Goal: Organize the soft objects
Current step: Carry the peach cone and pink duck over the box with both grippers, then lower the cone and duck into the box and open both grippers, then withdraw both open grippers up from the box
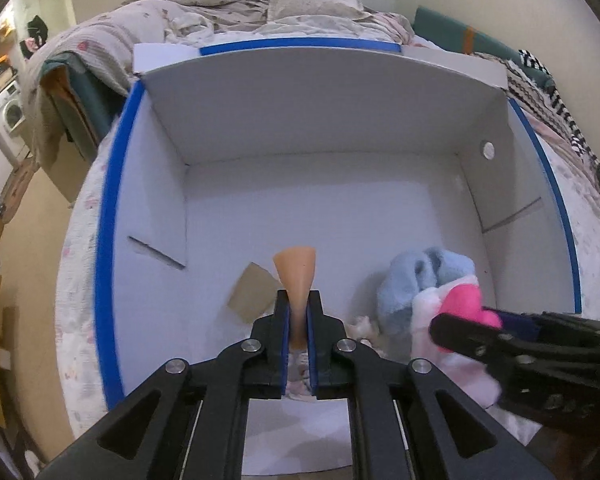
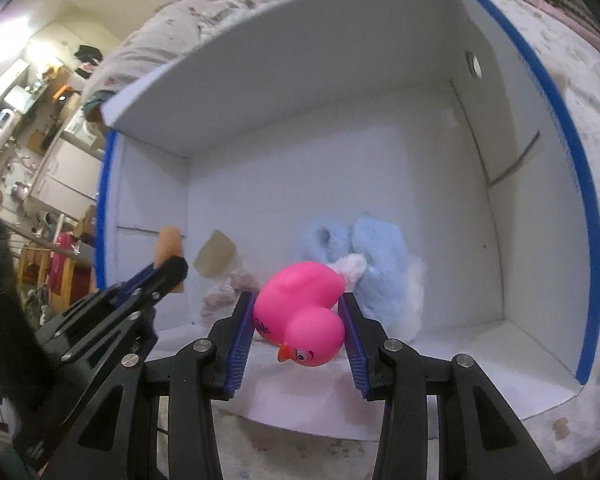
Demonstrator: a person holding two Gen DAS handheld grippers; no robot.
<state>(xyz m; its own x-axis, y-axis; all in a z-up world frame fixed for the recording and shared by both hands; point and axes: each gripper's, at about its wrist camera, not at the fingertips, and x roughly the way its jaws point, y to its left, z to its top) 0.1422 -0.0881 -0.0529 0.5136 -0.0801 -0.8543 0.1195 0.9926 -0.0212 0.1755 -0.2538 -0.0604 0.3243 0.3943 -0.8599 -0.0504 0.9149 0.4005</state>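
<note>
Your right gripper (image 2: pixel 298 330) clamps a smooth pink duck (image 2: pixel 300 316) over the box (image 2: pixel 300 92); your left gripper (image 1: pixel 298 330) pinches a flared peach piece (image 1: pixel 296 276).

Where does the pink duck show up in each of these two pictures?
Left wrist view: pink duck at lower right, mostly hidden behind the right gripper.
Right wrist view: duck at centre bottom, clamped between the fingers.
Shared landmark: the blue fluffy toy just behind it.
</note>
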